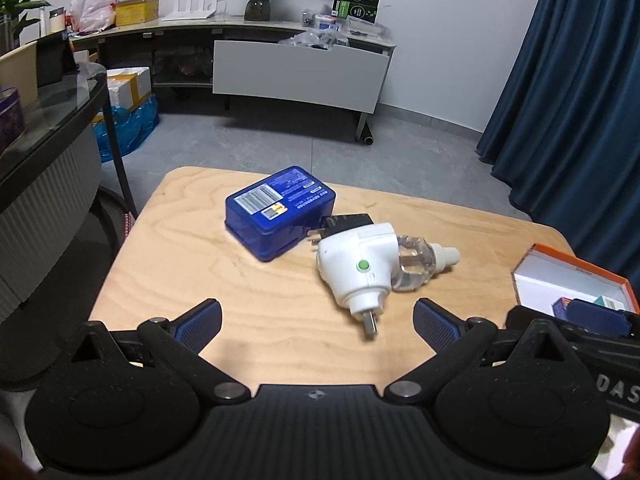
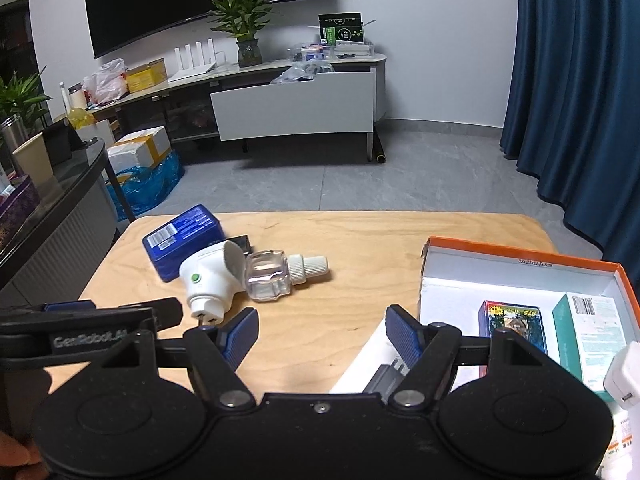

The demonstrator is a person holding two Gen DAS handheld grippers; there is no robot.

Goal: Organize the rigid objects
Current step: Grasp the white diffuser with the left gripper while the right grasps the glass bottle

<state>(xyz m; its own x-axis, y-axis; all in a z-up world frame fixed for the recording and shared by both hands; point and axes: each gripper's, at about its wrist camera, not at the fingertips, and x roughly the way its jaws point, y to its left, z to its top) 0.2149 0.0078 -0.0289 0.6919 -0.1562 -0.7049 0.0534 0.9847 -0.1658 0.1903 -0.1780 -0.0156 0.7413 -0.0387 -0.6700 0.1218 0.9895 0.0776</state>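
Nearest, the left gripper (image 1: 318,322) and right gripper (image 2: 322,330) hover over the wooden desk (image 1: 168,280), fingers spread wide and empty. Beyond, a white plug-in vaporizer (image 1: 354,266) lies on its side, prongs toward the camera, beside its clear bottle (image 2: 268,280). Farther left sits a blue box (image 1: 278,210); an orange-rimmed box (image 2: 520,254) stands at right.

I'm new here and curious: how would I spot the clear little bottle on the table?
Start at the wooden table, left of the orange box. Beside the blue tin lies a white plug-in device; the bottle lies against it. It alone is see-through, with a ribbed white cap.
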